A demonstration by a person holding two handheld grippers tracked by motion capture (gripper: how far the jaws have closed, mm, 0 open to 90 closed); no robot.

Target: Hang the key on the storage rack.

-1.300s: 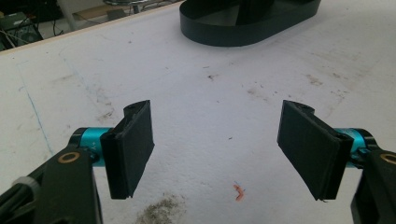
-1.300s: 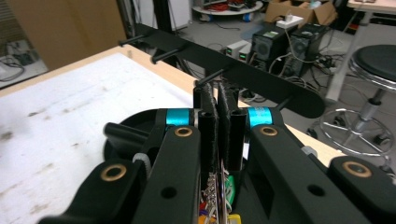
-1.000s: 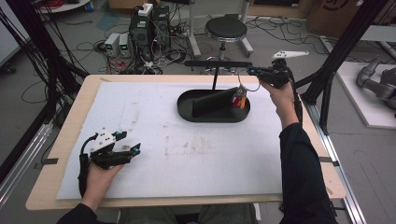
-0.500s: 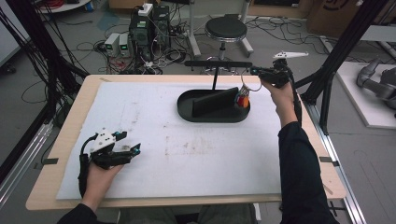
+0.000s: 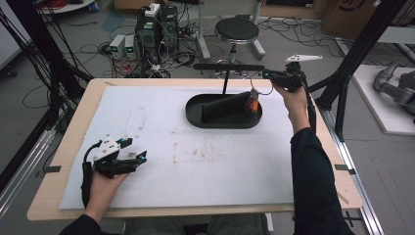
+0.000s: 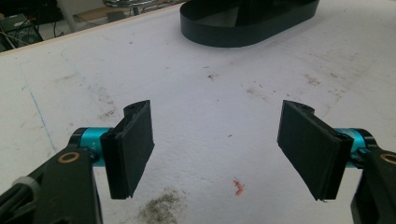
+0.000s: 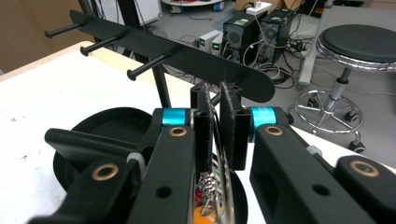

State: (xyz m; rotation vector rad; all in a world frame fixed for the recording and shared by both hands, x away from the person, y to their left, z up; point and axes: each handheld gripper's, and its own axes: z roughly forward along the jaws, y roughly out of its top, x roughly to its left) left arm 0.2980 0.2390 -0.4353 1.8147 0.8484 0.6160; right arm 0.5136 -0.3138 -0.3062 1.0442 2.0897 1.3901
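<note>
High view: the left tongs (image 5: 129,156) rest low on the white sheet (image 5: 161,127) that covers the table (image 5: 63,147), near its front left corner, held by the person's left hand (image 5: 105,188). Their jaws stand apart with nothing between them. Toward the far side sits a black oval tray (image 5: 195,115), and from it a thin post rises to a black peg rail (image 5: 227,66). The right tongs (image 5: 264,74) are held high at the rail's right end by the right hand (image 5: 291,93). A wire ring (image 5: 261,88) hangs from them, and an orange tag (image 5: 251,104) dangles from the ring over the tray's right end.

Left gripper view: both black pads (image 6: 133,147) are wide apart over the stained sheet. A small red speck (image 6: 238,186) lies on the sheet between them. The black oval tray sits well ahead.

Right gripper view: the jaws are pressed nearly together, clamped on the thin wire ring (image 7: 215,140); small metal links (image 7: 208,183) and a bit of orange show below. Just beyond the tips runs the peg rail (image 7: 196,60) with its pegs (image 7: 147,65) pointing left. A round stool (image 7: 357,44) stands on the floor behind.
</note>
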